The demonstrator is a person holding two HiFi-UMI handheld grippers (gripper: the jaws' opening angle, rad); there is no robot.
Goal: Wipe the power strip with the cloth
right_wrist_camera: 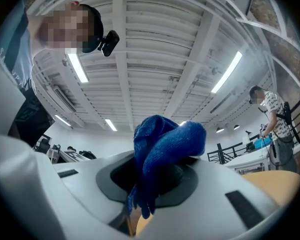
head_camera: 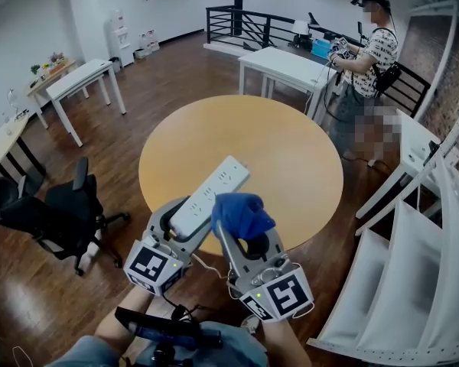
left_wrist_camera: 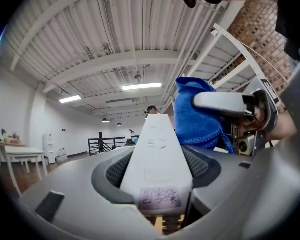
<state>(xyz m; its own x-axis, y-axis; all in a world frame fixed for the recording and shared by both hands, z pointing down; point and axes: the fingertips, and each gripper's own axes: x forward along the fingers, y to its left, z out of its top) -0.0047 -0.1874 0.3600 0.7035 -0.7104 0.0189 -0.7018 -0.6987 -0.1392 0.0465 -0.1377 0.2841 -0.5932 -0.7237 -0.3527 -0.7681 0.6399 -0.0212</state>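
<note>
While the left hand-held gripper (head_camera: 185,220) clamps 1 white power strip (head_camera: 212,192) over the round tabletop (head_camera: 291,155), the right hand-held gripper (head_camera: 249,235), just to its right, pinches 1 blue cloth (head_camera: 241,211) right beside the strip.

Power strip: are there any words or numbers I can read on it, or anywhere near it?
Pale label on the near end of the long white plastic power strip: dark characters, too blurred to read.
Black-and-white square markers: patterns only, no letters.
Nothing else is readable.
</note>
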